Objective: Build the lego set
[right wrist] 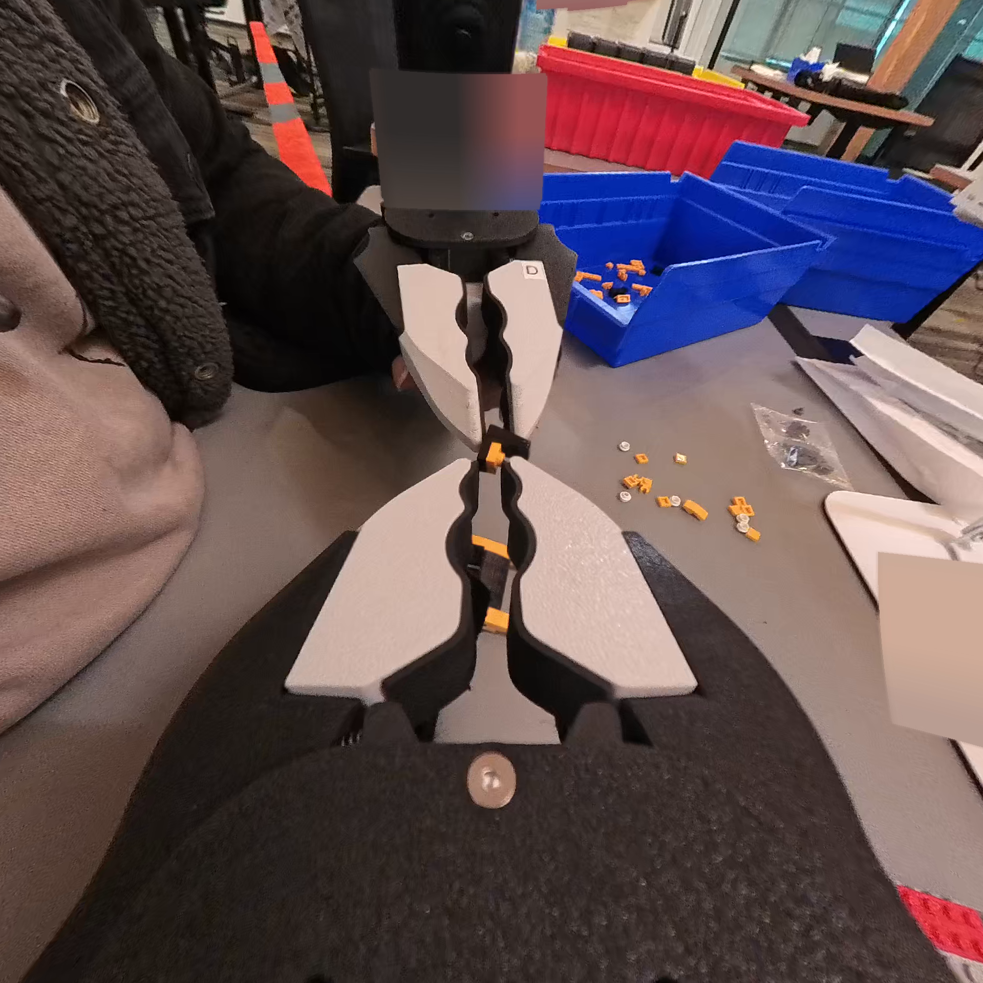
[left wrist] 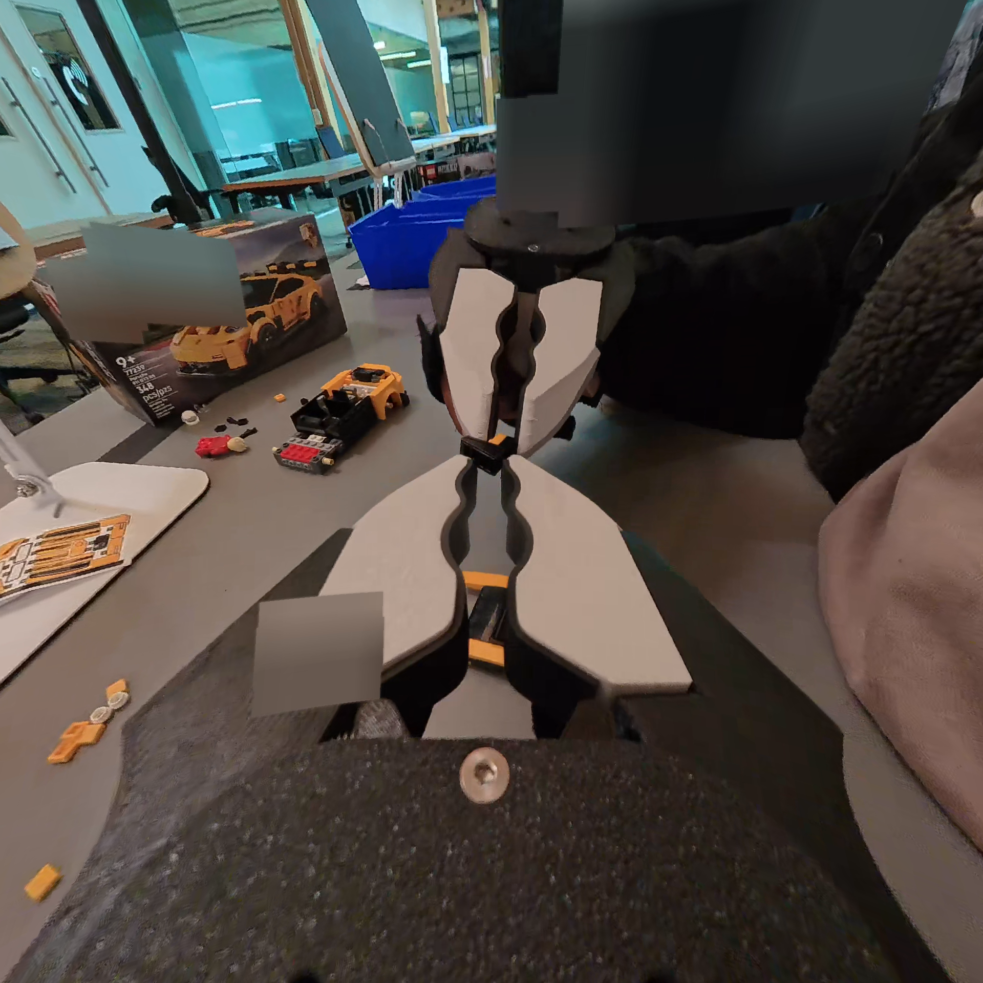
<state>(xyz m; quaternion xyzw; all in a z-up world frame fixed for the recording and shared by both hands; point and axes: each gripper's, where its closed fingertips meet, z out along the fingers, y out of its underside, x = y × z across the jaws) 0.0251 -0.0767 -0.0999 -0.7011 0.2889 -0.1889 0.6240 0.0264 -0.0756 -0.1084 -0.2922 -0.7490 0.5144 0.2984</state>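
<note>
My left gripper [left wrist: 485,465] is shut on a small black lego piece [left wrist: 481,452] above the grey table. My right gripper [left wrist: 502,433] faces it tip to tip from above in this view and is shut on a small orange piece [left wrist: 498,440] that touches the black one. In the right wrist view my right gripper [right wrist: 490,465] holds the orange piece [right wrist: 492,456] against the black piece [right wrist: 511,440] in the left gripper [right wrist: 500,433]. A black and orange sub-assembly [left wrist: 486,617] lies on the table under the fingers. The half-built yellow and black car [left wrist: 343,415] stands to the left.
The set's box [left wrist: 223,319], a red minifigure [left wrist: 218,444], a sticker sheet [left wrist: 58,553] and loose orange pieces [left wrist: 80,739] lie at left. Blue bins [right wrist: 691,298], a red bin [right wrist: 654,117], scattered orange pieces [right wrist: 691,505], a plastic bag [right wrist: 803,447] and a person's sleeves [right wrist: 133,239] are nearby. Less than 4 cm separates the two grippers' tips.
</note>
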